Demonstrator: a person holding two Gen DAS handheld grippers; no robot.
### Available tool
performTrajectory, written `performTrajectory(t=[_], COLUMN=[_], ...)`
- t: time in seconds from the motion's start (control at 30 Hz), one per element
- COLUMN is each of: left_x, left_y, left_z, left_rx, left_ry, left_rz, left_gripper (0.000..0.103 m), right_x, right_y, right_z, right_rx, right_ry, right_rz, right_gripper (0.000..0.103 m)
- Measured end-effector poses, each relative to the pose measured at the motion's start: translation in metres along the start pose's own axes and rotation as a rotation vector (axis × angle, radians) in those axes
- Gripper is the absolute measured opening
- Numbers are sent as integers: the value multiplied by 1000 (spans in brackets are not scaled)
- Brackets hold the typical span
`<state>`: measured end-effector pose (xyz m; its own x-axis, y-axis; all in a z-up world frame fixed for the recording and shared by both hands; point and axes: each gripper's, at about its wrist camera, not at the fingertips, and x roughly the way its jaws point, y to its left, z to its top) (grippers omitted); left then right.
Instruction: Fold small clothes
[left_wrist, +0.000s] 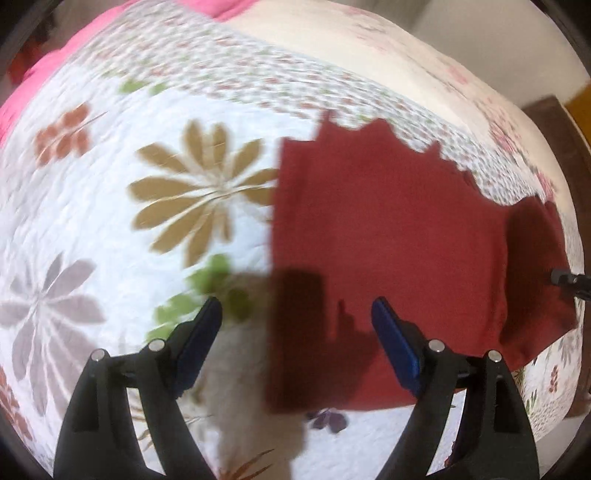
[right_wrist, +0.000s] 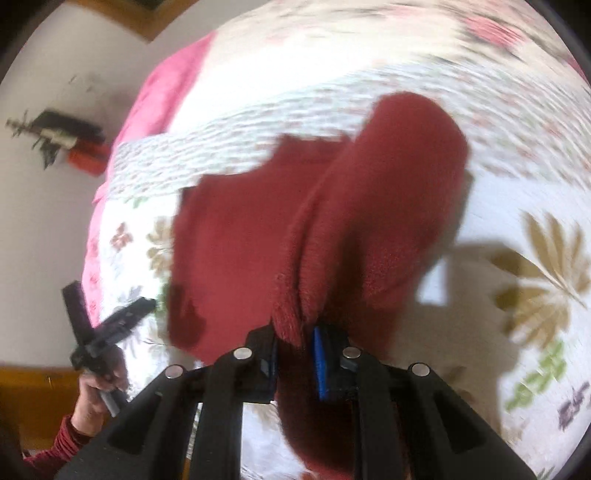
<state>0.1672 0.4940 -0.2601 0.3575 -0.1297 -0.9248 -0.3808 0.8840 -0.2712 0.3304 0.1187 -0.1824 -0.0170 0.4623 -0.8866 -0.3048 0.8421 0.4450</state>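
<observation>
Red garment (left_wrist: 388, 236) lies on floral bedspread (left_wrist: 110, 221). Right gripper (right_wrist: 295, 347) pinches its raised edge; left gripper (left_wrist: 295, 314) wide open, holding nothing. Risk: thin pinch slips mid-fold, cloth bunches w/o left anchoring.

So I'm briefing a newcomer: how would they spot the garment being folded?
Find the white floral quilted bedspread. On it lies a dark red knit garment, the only plain solid-coloured cloth there; the right gripper pinches one edge.
</observation>
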Motion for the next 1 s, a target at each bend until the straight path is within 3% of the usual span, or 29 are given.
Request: performTrajectory(t=[0.1,0.2,0.37,0.43,0.5,0.6,0.7,0.87,1.0], left_x=[-5,-10,-22,-26,-25,-25,-26,-2,29], left_y=[24,39,65,65,63,53,33,-24,-68], left_z=[-7,-10,-15,-16,-16,-12,-2,15,20], left_rx=[-34,-59,-103,-101,-101,-104,-102,-68,-22], left_ry=[-2,-11,-23,-26,-22,-16,-17,54,116], left_rz=[6,8,-14,-20,-36,-77,-139,-284,-311], left_gripper=[82,82,82,82,82,82,82,83,83], right_x=[28,69,135,145,143,120,84,38,28], right_y=[47,84,95,94,92,97,96,53,10], right_z=[10,14,5,3,1,-6,-14,-30,-42], right_rx=[-57,-113,-128,-130,-117,-118,-126,-112,-43], right_ry=[26,68,133,143,146,137,98,1,-12], right_rz=[29,-16,-128,-120,-41,76,184,44,-25], right_gripper=[15,15,16,31,47,48,57,58,60])
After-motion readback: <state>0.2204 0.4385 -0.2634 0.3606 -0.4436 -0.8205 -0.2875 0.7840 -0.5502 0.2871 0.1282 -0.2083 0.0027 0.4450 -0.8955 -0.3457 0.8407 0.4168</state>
